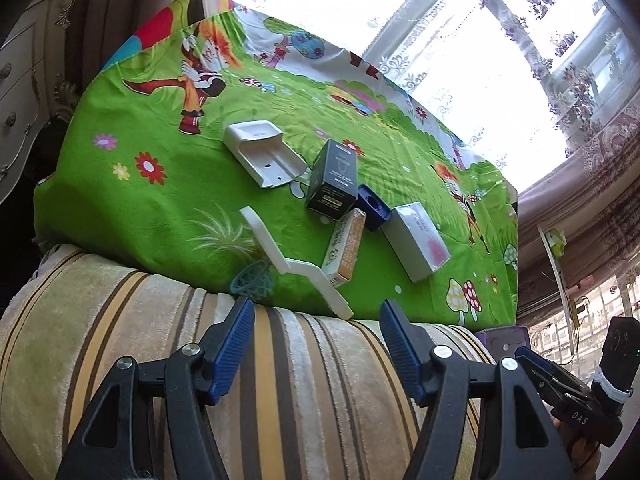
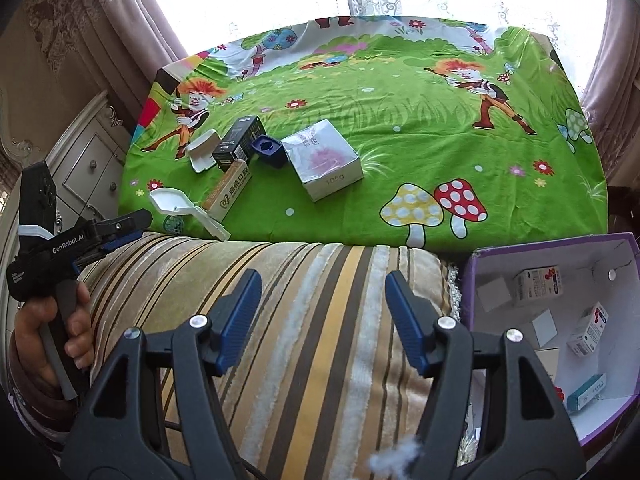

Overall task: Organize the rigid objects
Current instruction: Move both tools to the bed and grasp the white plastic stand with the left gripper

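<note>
A green cartoon-print cloth point(image 2: 400, 92) covers the table, carrying boxes point(image 2: 326, 164) and white plastic pieces point(image 2: 176, 204).

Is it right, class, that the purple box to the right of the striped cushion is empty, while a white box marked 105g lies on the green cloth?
Not quite. The purple box is not empty: the right wrist view shows several small cartons inside it. The rest holds: it sits right of the striped cushion, and the white box marked 105g lies on the green cloth.
</note>
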`<action>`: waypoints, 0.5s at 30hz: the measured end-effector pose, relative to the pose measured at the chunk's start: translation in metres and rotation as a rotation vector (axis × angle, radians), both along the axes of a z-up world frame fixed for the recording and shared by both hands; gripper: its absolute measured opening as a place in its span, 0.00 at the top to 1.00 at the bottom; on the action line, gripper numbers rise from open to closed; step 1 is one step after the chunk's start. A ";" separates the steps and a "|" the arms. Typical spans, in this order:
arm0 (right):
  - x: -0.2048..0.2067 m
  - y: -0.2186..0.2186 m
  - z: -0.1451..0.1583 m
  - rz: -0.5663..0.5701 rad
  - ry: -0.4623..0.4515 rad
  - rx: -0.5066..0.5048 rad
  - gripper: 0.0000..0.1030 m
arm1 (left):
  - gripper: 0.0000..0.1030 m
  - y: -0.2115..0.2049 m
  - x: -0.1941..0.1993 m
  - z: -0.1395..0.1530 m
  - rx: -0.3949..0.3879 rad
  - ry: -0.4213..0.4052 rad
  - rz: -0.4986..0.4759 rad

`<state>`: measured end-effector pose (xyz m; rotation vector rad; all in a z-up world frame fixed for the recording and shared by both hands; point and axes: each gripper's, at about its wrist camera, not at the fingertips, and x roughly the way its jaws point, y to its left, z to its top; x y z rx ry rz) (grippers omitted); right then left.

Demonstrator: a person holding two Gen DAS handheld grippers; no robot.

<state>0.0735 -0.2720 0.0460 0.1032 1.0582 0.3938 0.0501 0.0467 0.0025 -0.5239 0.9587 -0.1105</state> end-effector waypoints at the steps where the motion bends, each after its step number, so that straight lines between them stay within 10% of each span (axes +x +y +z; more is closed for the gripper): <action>1: 0.002 0.001 -0.002 0.001 0.008 -0.002 0.34 | 0.36 0.003 0.002 -0.003 -0.012 0.011 0.006; 15: 0.031 0.034 0.002 0.072 -0.014 -0.092 0.31 | 0.42 -0.002 0.049 -0.022 0.135 0.132 -0.048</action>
